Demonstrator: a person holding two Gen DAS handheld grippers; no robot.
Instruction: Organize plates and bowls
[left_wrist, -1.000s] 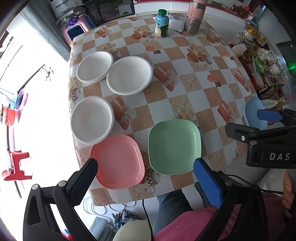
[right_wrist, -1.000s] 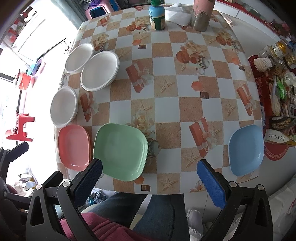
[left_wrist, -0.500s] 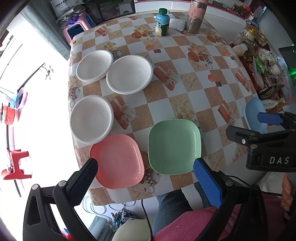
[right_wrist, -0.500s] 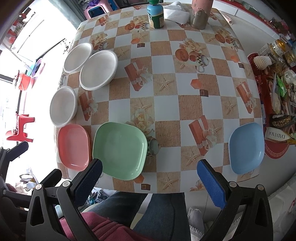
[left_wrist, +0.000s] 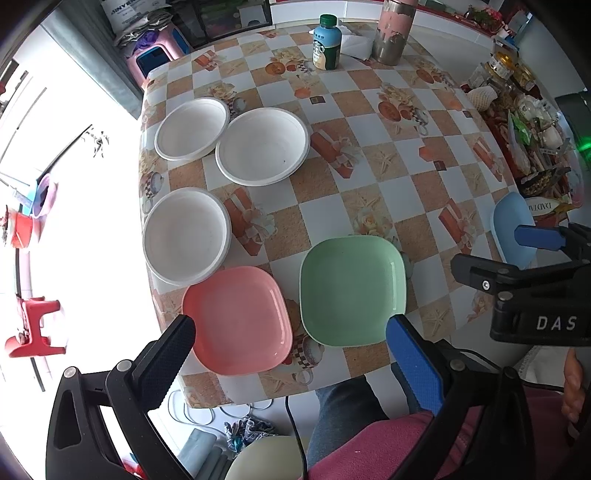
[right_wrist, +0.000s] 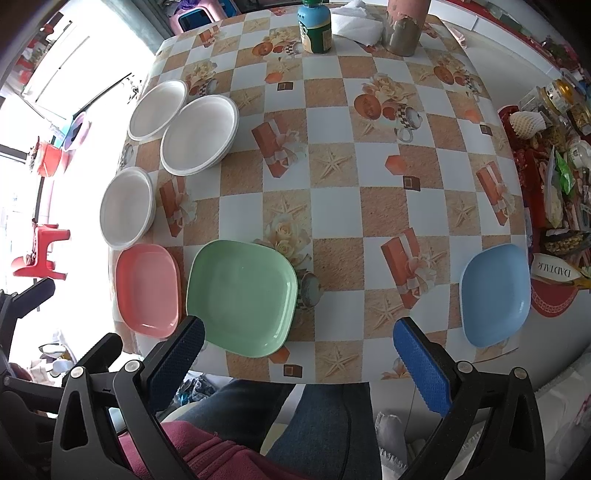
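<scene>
Three white bowls sit along the table's left side: a far one (left_wrist: 192, 128), a middle one (left_wrist: 263, 144) and a near one (left_wrist: 186, 235). A pink plate (left_wrist: 237, 318) and a green plate (left_wrist: 352, 290) lie at the near edge; a blue plate (right_wrist: 495, 293) lies at the right. The same pink plate (right_wrist: 147, 290) and green plate (right_wrist: 242, 295) show in the right wrist view. My left gripper (left_wrist: 290, 332) is open and empty, held above the near edge over the pink and green plates. My right gripper (right_wrist: 299, 338) is open and empty above the near edge.
A green-capped bottle (left_wrist: 327, 48), a pink tumbler (left_wrist: 393, 33) and white tissue (right_wrist: 356, 24) stand at the far edge. Jars, snacks and clutter (right_wrist: 554, 155) fill a red mat on the right. The checkered tablecloth (right_wrist: 332, 206) covers the table. My lap lies below the near edge.
Both grippers have shifted only slightly; the view drifted a little. Nothing was taken hold of or moved on the table.
</scene>
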